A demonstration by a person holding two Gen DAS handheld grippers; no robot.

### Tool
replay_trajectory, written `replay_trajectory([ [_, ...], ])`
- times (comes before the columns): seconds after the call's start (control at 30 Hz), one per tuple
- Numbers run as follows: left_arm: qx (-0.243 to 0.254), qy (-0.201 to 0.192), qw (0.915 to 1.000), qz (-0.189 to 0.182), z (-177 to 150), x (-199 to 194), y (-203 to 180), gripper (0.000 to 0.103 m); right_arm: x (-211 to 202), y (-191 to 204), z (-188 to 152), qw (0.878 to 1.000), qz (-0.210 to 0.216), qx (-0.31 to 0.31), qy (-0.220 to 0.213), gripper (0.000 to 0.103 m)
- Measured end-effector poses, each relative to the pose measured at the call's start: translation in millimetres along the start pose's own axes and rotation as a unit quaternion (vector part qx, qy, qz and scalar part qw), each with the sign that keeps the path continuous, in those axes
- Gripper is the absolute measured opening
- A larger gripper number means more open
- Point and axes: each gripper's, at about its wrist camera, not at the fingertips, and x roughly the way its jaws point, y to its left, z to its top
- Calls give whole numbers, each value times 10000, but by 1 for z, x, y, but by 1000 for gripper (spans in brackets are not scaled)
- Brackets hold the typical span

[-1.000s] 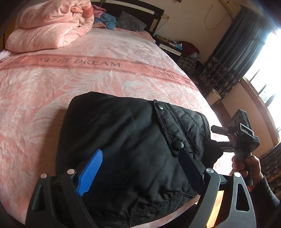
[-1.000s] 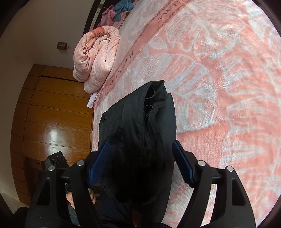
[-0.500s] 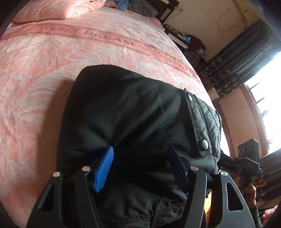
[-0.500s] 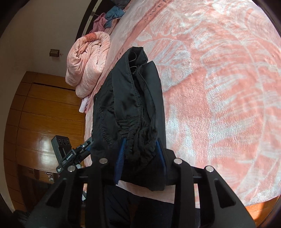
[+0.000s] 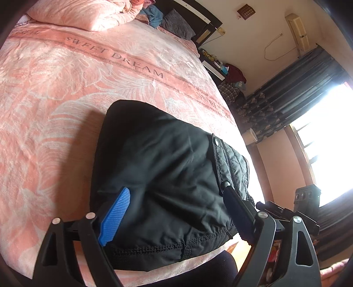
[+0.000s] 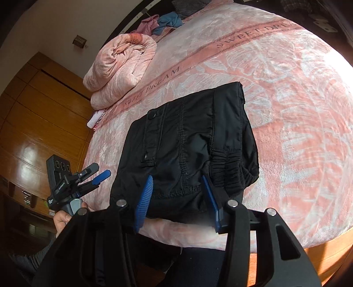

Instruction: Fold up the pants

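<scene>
The black pants (image 5: pixel 167 176) lie folded into a compact bundle near the front edge of the pink bed; they also show in the right wrist view (image 6: pixel 189 141). My left gripper (image 5: pixel 176 198) is open, its blue pads wide apart just above the bundle. My right gripper (image 6: pixel 177 183) is open too, its pads apart at the bundle's near hem, holding nothing. The left gripper also shows in the right wrist view (image 6: pixel 97 176), open, left of the pants.
The pink "SWEET DREAM" bedspread (image 5: pixel 66 88) covers the bed. A rolled pink quilt (image 6: pixel 119 64) lies at the far side, with pillows and clothes (image 5: pixel 167 19) by the headboard. A wooden wardrobe (image 6: pixel 33 121) stands left; curtains and a bright window (image 5: pixel 320 132) stand right.
My right gripper was shut on the pants' edge half a second ago; it has let go and opened. My left gripper has opened wider and drawn back a little. The pants now rest flat.
</scene>
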Motion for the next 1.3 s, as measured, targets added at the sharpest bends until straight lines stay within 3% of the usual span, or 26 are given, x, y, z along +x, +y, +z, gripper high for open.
replay_trajectory([
  [0.07,-68,109,9999,74,-8,7,6,88,22,-16,-5,9996,-127,149,191,27],
  [0.1,-107,181,9998,63,-11,12,9,88,27,-26,-8,9990,-166,331,245,11],
  [0.13,-95,204,9997,63,-14,14,11,88,25,-35,-11,9982,-131,514,274,6],
  [0.2,4,188,9998,82,-16,15,11,88,17,-33,-10,9980,-74,566,287,9],
  [0.3,24,216,9998,40,-14,14,13,89,-6,-16,17,9990,63,425,-138,46],
  [0.33,7,219,9998,0,-13,13,16,89,-12,-16,32,9984,134,462,-305,48],
  [0.47,-64,220,9997,-57,-15,14,20,91,10,-40,92,9907,725,1012,-551,48],
  [0.57,-41,227,9997,-72,-15,16,20,93,49,-75,108,9857,618,1544,-260,42],
  [0.63,-61,244,9996,-150,-13,18,22,93,63,-95,101,9866,231,1616,-29,23],
  [0.67,-59,263,9994,-198,-12,17,23,93,63,-100,98,9875,19,1577,-22,23],
  [0.73,-61,342,9991,-226,-8,15,25,93,46,-104,87,9854,-9,1691,-211,38],
  [0.8,-51,307,9991,-286,-2,7,28,93,20,-88,78,9888,136,1412,-455,39],
  [0.87,-89,167,9995,-271,5,-5,35,93,2,-64,62,9923,285,1075,-545,47],
  [1.0,-351,37,9992,-194,15,-14,56,93,22,-29,20,9977,371,555,-64,49],
  [1.07,-547,99,9982,-224,18,-13,67,93,40,-31,4,9985,127,498,213,40],
  [1.1,-637,161,9975,-255,20,-12,73,93,42,-35,1,9986,-13,476,242,29],
  [1.13,-700,236,9968,-290,23,-12,78,93,38,-37,1,9982,-4,552,243,28],
  [1.17,-742,300,9963,-317,27,-12,82,93,29,-39,3,9974,112,681,206,31],
  [1.2,-780,333,9957,-362,31,-14,88,93,18,-40,6,9969,187,743,156,50],
  [1.23,-834,363,9948,-462,37,-15,94,94,6,-40,10,9972,108,740,96,84],
  [1.27,-911,424,9931,-597,42,-15,100,97,-4,-43,13,9972,8,738,88,98],
  [1.3,-986,499,9913,-713,46,-15,105,99,-10,-48,17,9970,-55,757,142,99],
])
